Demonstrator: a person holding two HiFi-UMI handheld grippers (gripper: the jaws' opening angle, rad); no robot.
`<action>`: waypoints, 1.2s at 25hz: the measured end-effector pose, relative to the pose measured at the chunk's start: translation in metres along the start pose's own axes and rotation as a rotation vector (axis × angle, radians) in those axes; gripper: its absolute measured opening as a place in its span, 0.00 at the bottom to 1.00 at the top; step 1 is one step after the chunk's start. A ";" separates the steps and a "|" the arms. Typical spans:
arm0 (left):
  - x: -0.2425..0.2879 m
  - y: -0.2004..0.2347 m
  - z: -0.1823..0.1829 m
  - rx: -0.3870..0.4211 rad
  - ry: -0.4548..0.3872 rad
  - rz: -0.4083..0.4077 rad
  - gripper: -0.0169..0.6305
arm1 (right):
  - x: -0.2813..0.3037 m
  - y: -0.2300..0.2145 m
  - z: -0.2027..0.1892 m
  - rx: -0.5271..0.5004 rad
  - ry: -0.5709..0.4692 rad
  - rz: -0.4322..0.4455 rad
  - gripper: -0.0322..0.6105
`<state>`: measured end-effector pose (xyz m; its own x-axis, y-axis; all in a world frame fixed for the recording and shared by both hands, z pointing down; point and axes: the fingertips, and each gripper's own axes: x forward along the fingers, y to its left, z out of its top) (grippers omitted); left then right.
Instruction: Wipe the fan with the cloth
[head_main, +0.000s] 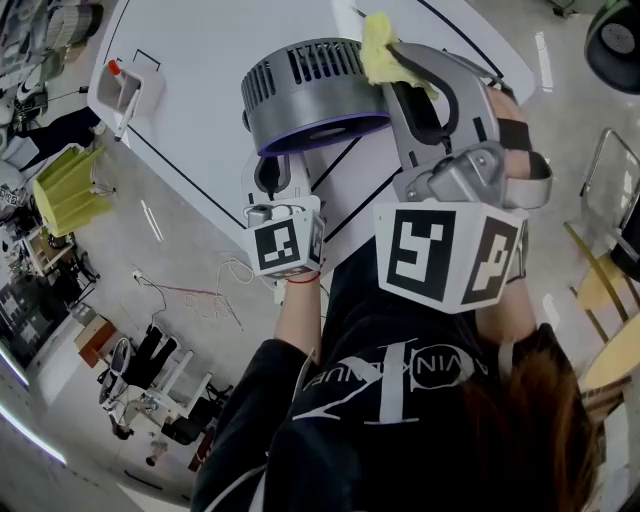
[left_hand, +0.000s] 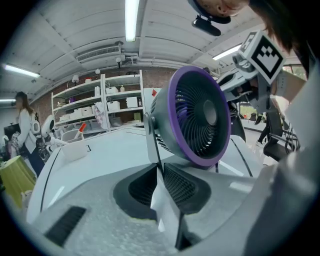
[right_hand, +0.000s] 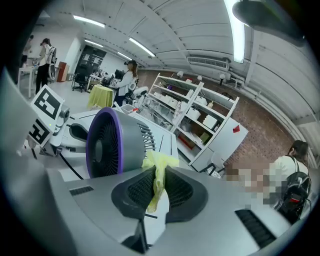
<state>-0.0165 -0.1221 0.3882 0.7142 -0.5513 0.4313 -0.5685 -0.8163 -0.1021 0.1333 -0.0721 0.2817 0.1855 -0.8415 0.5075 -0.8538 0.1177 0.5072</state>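
A white lab table (head_main: 200, 60) carries the round grey fan with a purple front ring (head_main: 310, 95), at twelve o'clock from the left gripper (head_main: 268, 178), whose jaws are clamped narrowly on the fan's flat grey bracket (left_hand: 149, 137). The right gripper (head_main: 405, 62) pinches the crumpled yellow cloth (head_main: 378, 50) at the housing's two o'clock. Hard pressure here could tip the fan head or drag the cloth free.

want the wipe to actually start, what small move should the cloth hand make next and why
Probably ease the right gripper in so the yellow cloth presses on the fan's grey housing, then drag. The cloth sits beside the housing, and the left gripper clamps the fan's stand.
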 end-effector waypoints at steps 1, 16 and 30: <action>0.000 0.000 0.000 -0.004 0.001 0.001 0.11 | 0.001 0.000 -0.001 0.000 0.003 -0.002 0.11; -0.014 -0.001 0.005 0.005 -0.016 0.026 0.12 | -0.019 -0.016 0.000 0.040 -0.076 -0.109 0.11; -0.040 -0.018 0.021 -0.138 -0.124 0.074 0.35 | -0.053 -0.005 0.004 -0.004 -0.050 -0.106 0.11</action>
<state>-0.0267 -0.0892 0.3539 0.7080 -0.6330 0.3130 -0.6661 -0.7458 -0.0016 0.1257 -0.0301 0.2499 0.2497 -0.8747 0.4155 -0.8287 0.0290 0.5590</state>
